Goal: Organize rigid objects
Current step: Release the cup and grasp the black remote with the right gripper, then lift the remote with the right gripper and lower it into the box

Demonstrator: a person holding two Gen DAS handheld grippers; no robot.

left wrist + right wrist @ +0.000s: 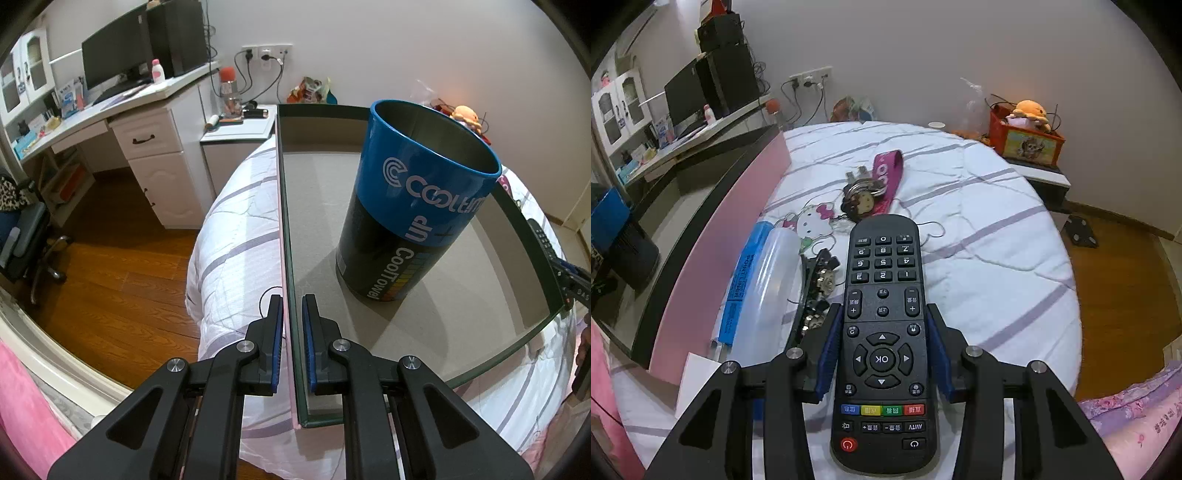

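A black remote control (882,332) lies lengthwise on the white striped bed cover, buttons up. My right gripper (884,309) straddles its middle, with both blue pads pressed against its sides. A shallow box with a pink outer wall (283,258) and a grey floor rests on the bed. My left gripper (291,301) is shut on that box's left wall, one pad on each side. Inside the box stands a blue and black open can (413,206). The remote control (545,240) and the right gripper show at the right edge of the left wrist view, just outside the box.
Beside the remote lie a clear plastic tube (772,280), a blue pen box (742,284), a black strip with metal parts (816,291), a cat charm (812,221) and keys on a pink strap (886,170). A desk (140,99) stands beyond the wooden floor.
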